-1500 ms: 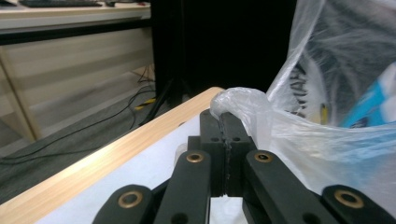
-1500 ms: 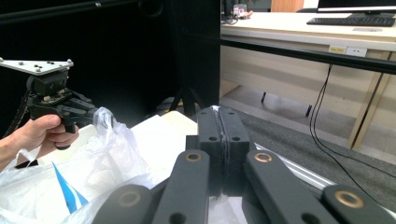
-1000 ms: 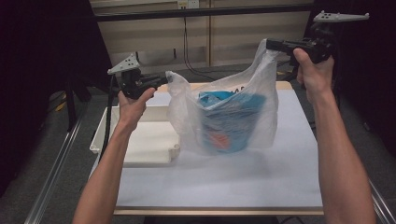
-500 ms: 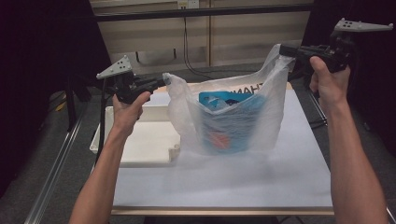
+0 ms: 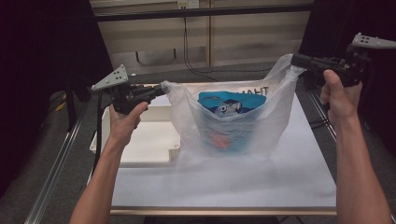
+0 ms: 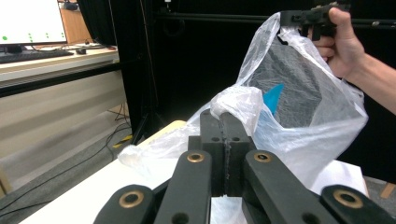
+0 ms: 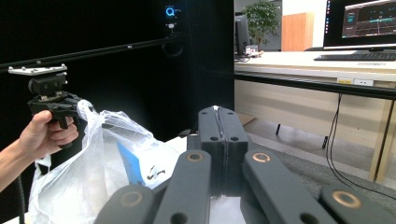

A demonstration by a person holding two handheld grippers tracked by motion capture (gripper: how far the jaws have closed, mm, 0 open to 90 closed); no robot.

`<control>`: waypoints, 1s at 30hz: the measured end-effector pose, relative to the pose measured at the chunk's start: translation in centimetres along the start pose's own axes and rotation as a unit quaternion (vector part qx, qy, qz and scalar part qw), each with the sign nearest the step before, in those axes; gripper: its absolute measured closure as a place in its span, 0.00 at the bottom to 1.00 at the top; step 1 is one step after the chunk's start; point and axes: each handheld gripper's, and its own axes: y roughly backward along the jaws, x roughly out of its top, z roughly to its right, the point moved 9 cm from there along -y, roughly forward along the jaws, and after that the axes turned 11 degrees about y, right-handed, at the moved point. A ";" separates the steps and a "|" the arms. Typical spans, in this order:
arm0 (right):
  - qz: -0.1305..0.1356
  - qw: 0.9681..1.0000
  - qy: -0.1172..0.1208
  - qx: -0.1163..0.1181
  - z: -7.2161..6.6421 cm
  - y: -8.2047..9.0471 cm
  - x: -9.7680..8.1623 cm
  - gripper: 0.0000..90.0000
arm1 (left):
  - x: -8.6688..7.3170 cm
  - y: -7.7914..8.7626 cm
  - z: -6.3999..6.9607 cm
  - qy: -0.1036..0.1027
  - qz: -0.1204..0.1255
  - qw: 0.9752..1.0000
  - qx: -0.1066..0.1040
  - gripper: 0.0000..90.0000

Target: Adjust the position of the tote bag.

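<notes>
Clear plastic bag (image 5: 233, 121) shows mirrored letters "MAHT" above blue packet (image 5: 229, 105)

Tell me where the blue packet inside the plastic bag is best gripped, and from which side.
Grip the blue packet by its top edge, coming from above through the bag's open mouth. It stands upright in the plastic bag, top near the opening, and film covers its sides. Both handles are pulled apart by the left tool and right tool.

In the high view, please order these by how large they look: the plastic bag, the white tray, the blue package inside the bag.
1. Plastic bag
2. White tray, partly hidden behind the bag, so this place is less sure
3. Blue package
</notes>
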 end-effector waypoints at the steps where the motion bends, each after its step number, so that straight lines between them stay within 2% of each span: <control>1: 0.000 1.000 0.001 -0.001 0.0 0.2 -0.2 1.00 | -0.3 0.0 -0.1 0.002 0.000 1.000 0.000 1.00; 4: 0.007 1.000 -0.004 -0.005 0.1 0.7 -0.9 1.00 | -0.7 0.1 0.0 0.008 -0.003 1.000 -0.002 1.00; 6: 0.005 1.000 -0.003 -0.006 0.1 0.8 -1.0 1.00 | -0.7 0.2 0.4 0.003 -0.005 1.000 -0.008 1.00; 8: 0.007 1.000 -0.002 -0.009 0.0 1.1 -1.1 1.00 | -0.7 0.5 0.9 0.006 0.005 1.000 -0.014 1.00; 11: 0.008 1.000 -0.005 -0.010 -0.2 1.3 -1.3 1.00 | -1.1 0.6 1.0 0.002 0.000 1.000 -0.013 1.00; 14: 0.003 1.000 0.006 -0.012 -0.9 1.4 -1.7 1.00 | -1.9 0.5 1.5 0.005 0.004 1.000 -0.014 1.00; 15: 0.006 1.000 0.004 -0.008 -1.1 1.3 -1.8 1.00 | -2.2 0.4 1.6 0.004 0.002 1.000 -0.018 1.00; 17: 0.010 1.000 0.004 -0.005 -1.3 1.4 -2.0 1.00 | -2.5 0.1 1.7 0.002 -0.011 1.000 -0.011 1.00; 19: 0.018 1.000 0.002 -0.002 -1.4 1.8 -2.2 1.00 | -2.3 0.3 2.2 0.004 -0.003 1.000 -0.026 1.00; 22: 0.026 1.000 -0.002 -0.001 -1.5 2.1 -2.3 1.00 | -2.5 0.6 2.7 -0.009 -0.012 0.999 -0.029 1.00; 24: 0.026 1.000 -0.004 -0.005 -1.4 2.5 -2.5 1.00 | -2.6 0.7 2.9 -0.007 -0.013 1.000 -0.025 1.00; 26: 0.025 1.000 -0.007 -0.007 -1.3 2.9 -2.8 1.00 | -2.8 1.0 2.9 -0.009 -0.020 0.999 -0.029 1.00; 29: 0.020 1.000 -0.011 -0.014 -1.1 3.5 -3.3 1.00 | -3.5 1.2 3.1 -0.020 -0.042 0.999 -0.028 1.00; 30: 0.017 1.000 -0.012 -0.015 -1.2 3.5 -3.7 1.00 | -3.7 1.3 3.2 -0.017 -0.045 0.998 -0.030 1.00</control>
